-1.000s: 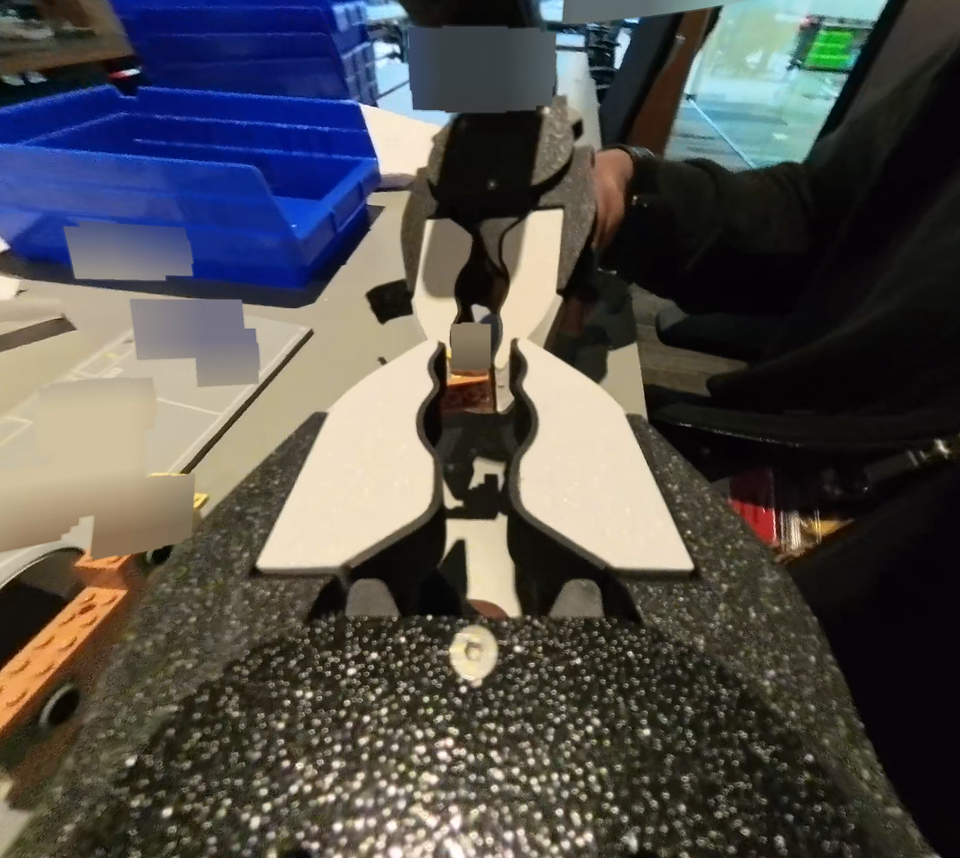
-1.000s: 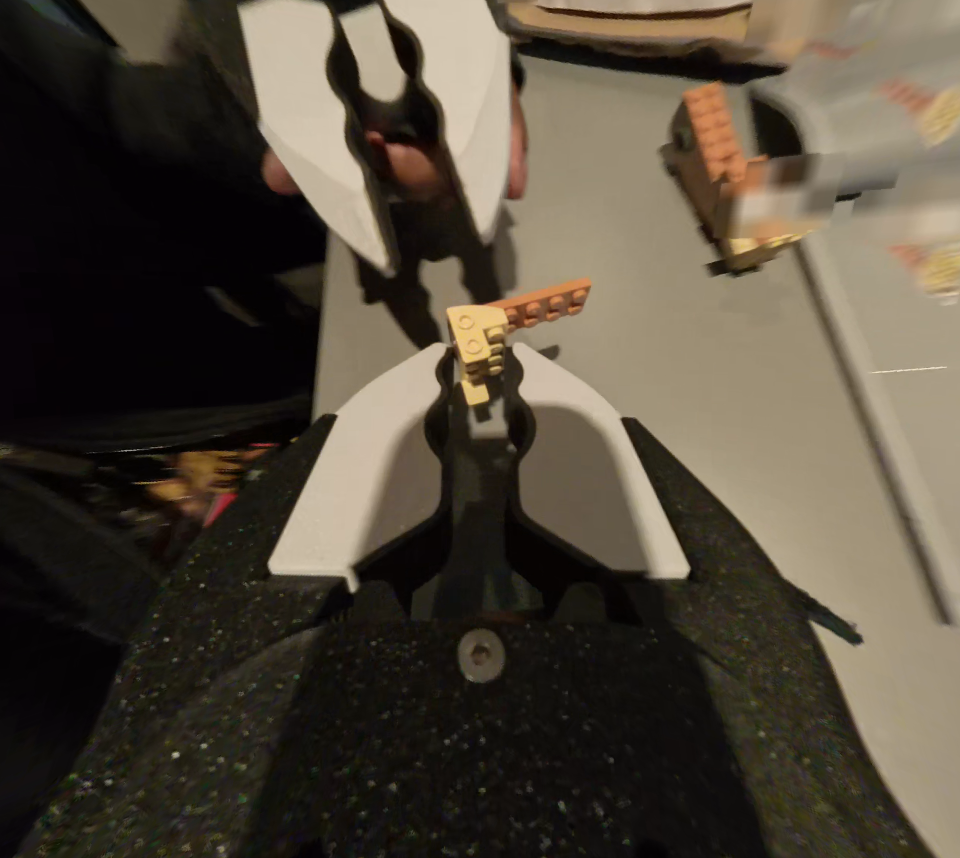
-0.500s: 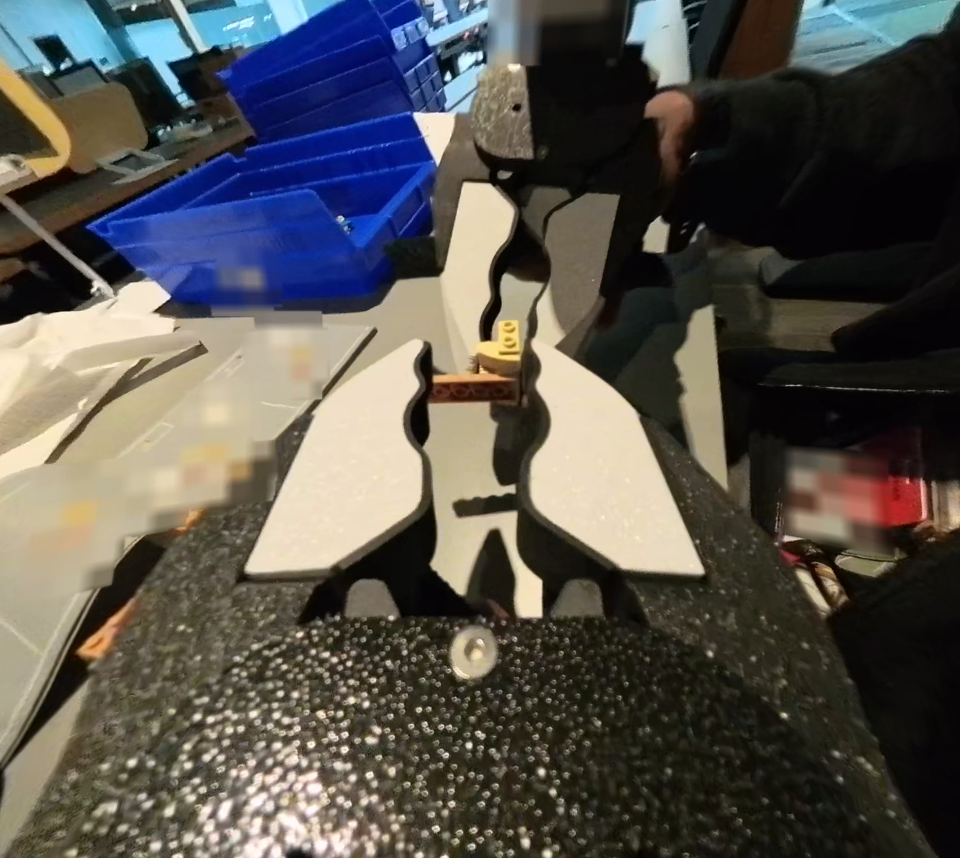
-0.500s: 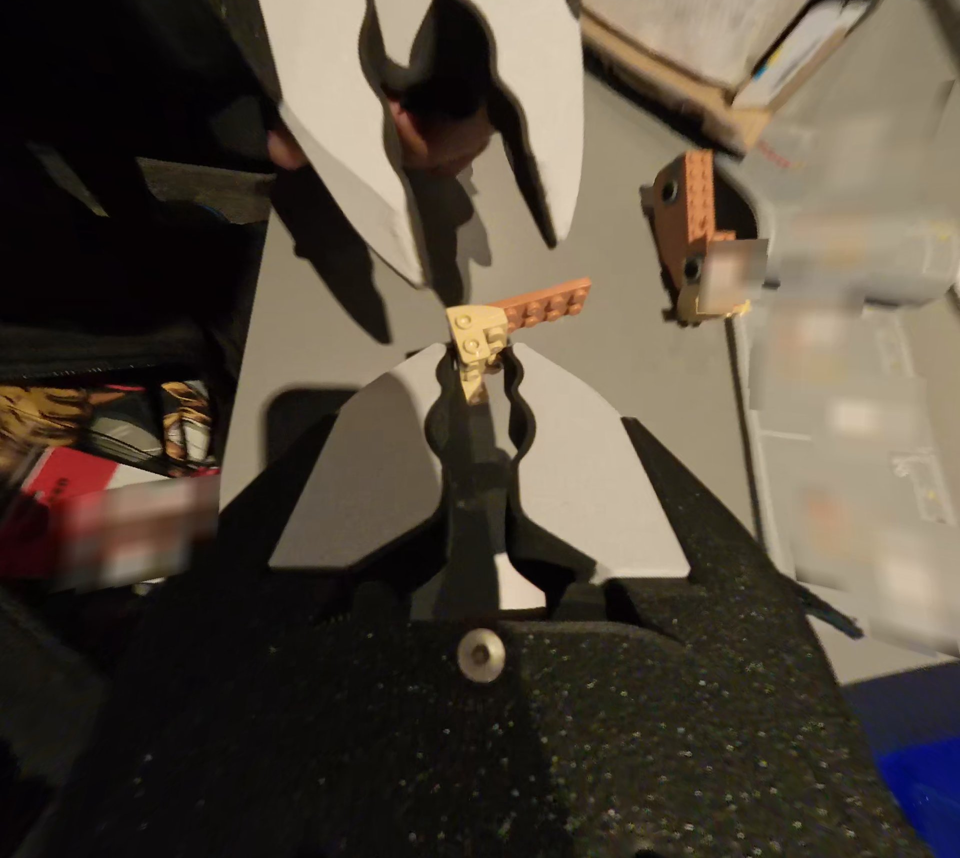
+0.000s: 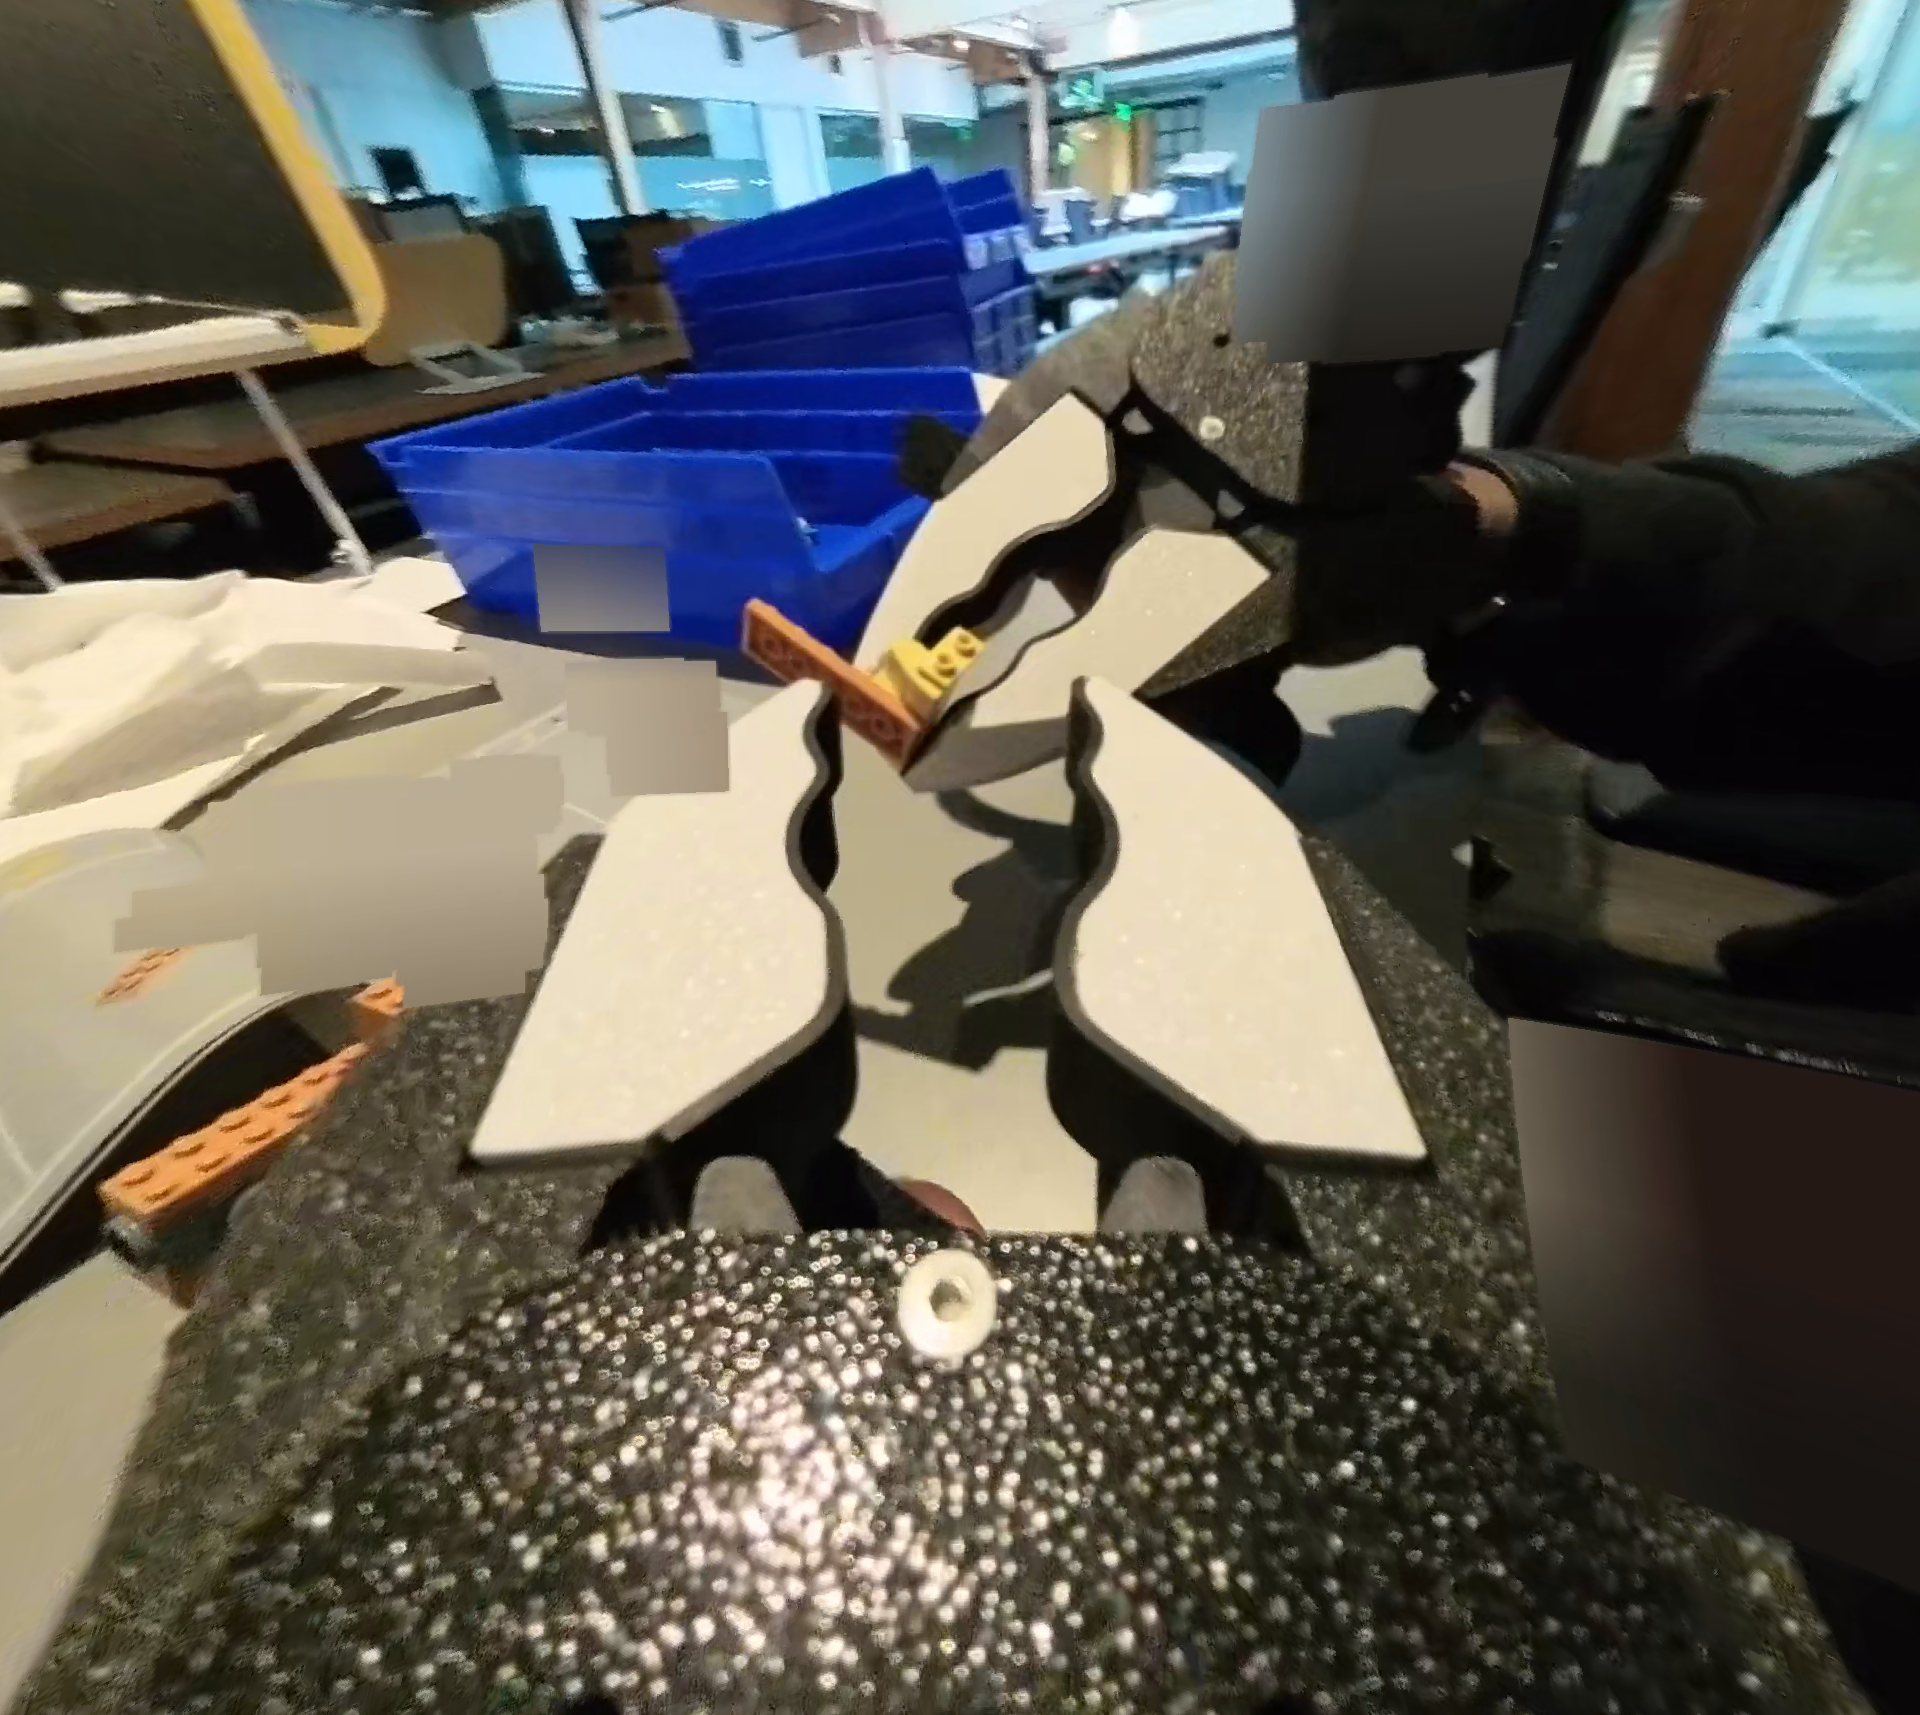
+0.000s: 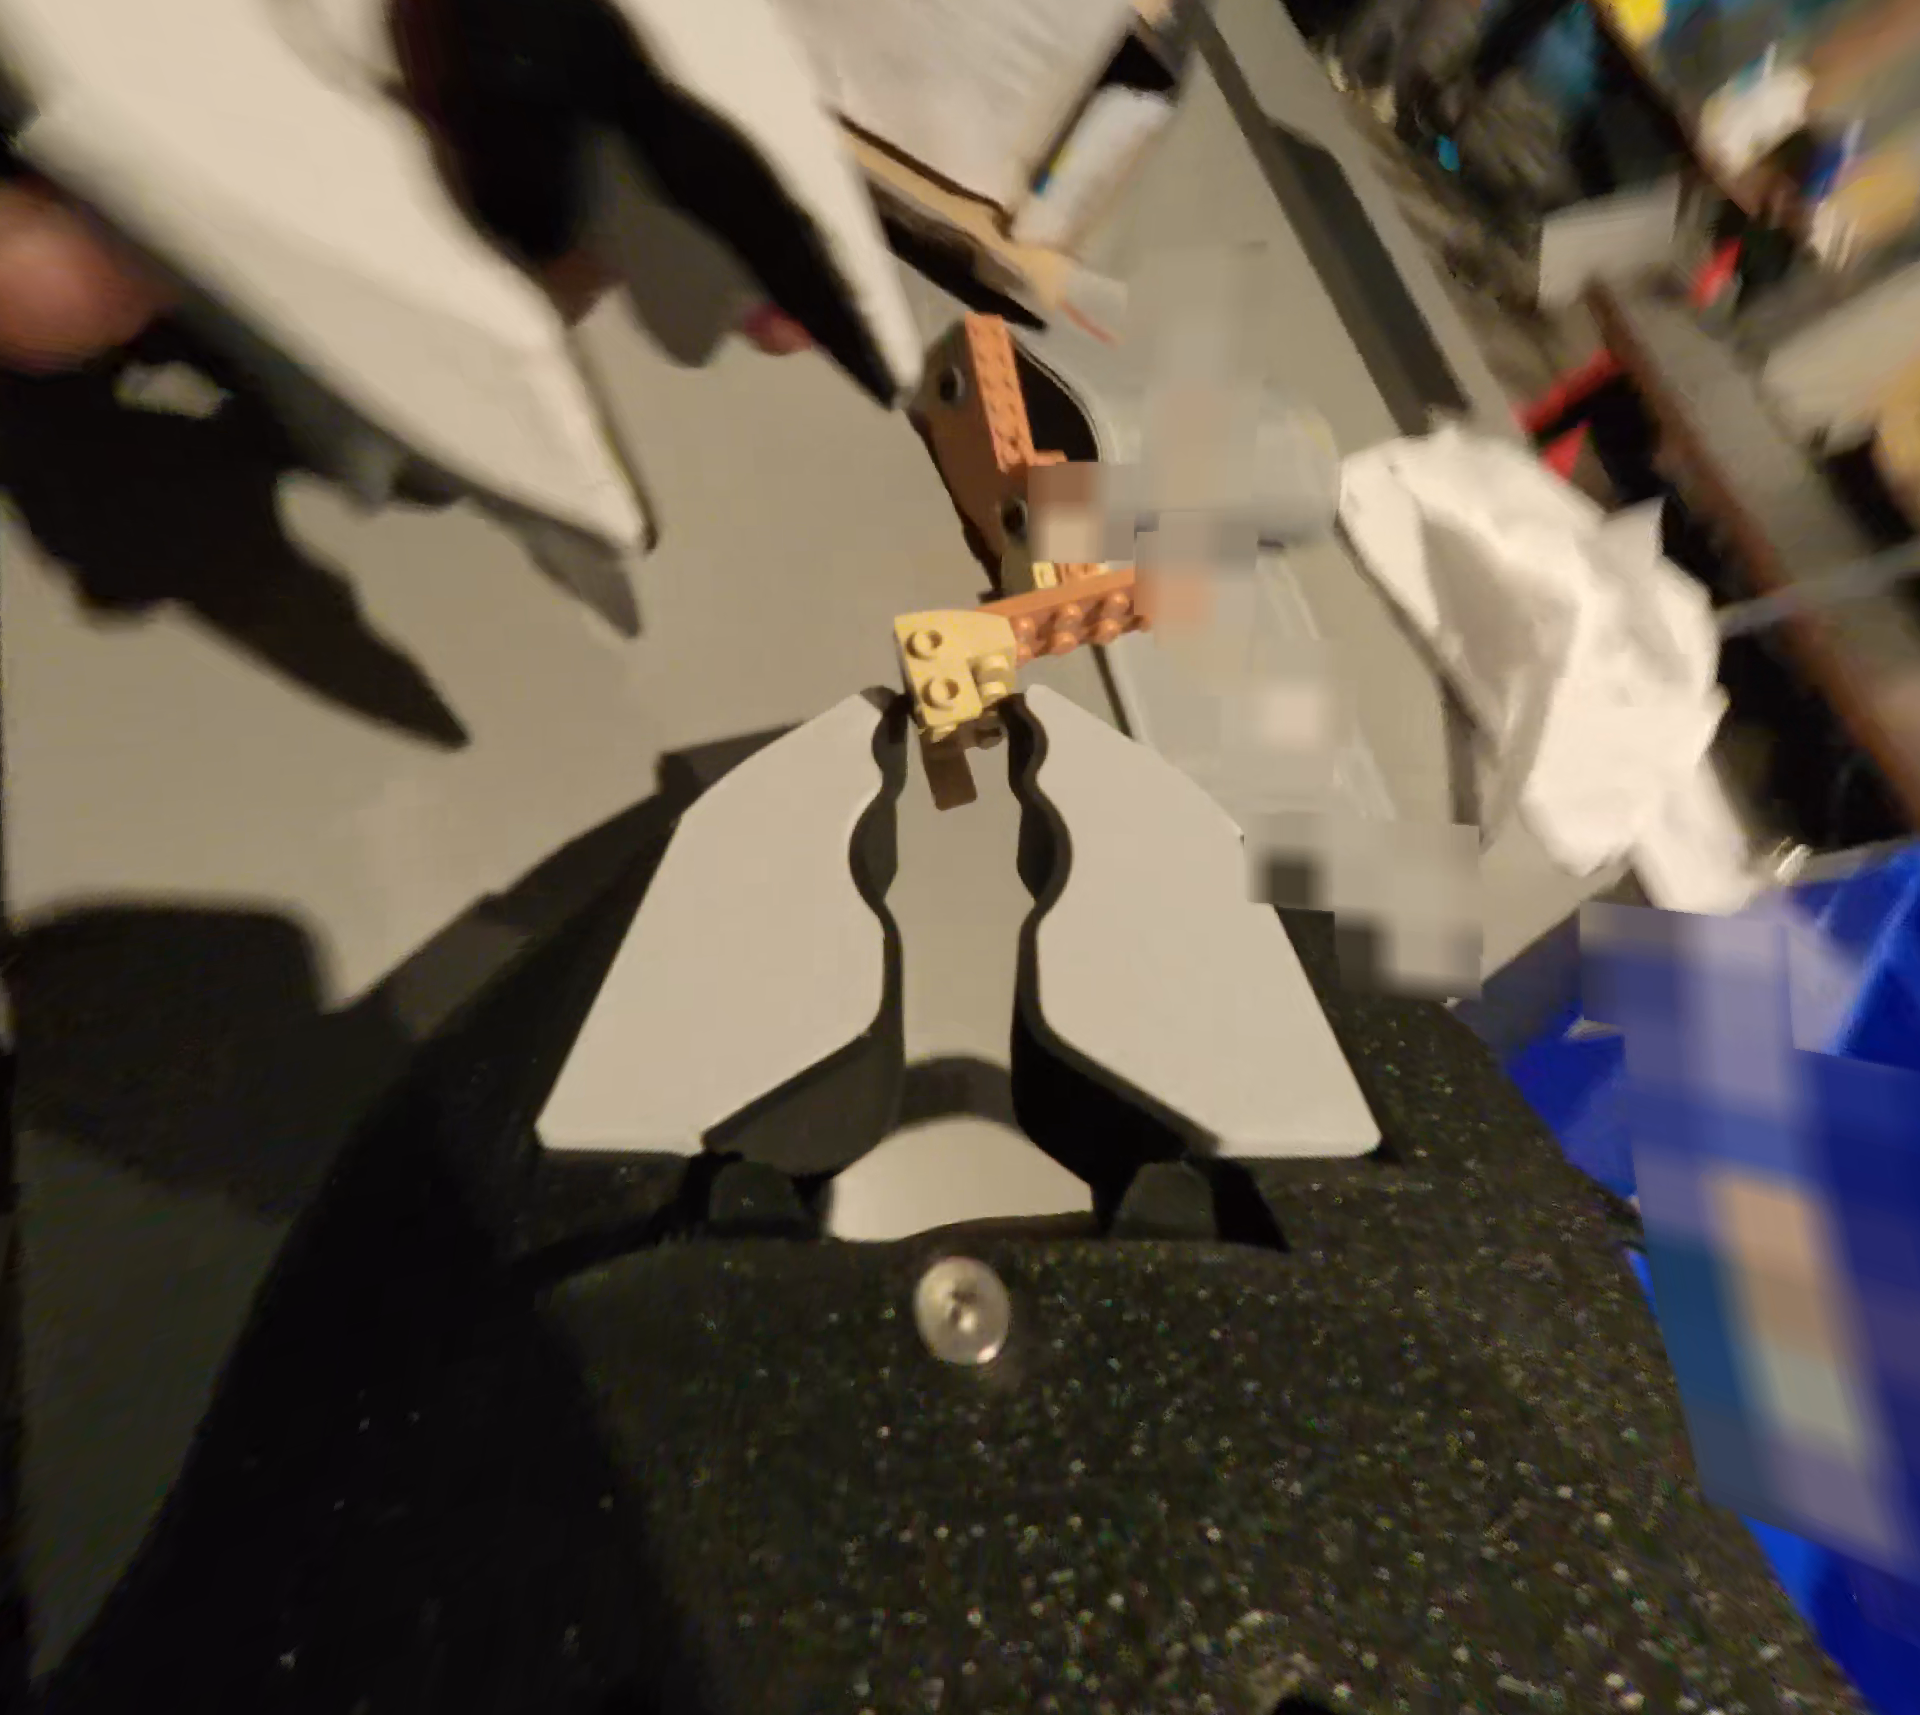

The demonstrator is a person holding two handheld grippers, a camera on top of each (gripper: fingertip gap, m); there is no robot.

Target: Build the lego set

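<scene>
Lego piece [image 6: 961, 678] over grey table [image 6: 727, 522], blue bins [image 5: 727, 502] behind.

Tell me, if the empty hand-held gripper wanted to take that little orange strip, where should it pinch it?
Probably the free end of the orange plate, which juts out up and left, clear of the right hand-held gripper shut on the tan piece. The open left hand-held gripper would come from that bare end and close on the plate's flat faces.
</scene>
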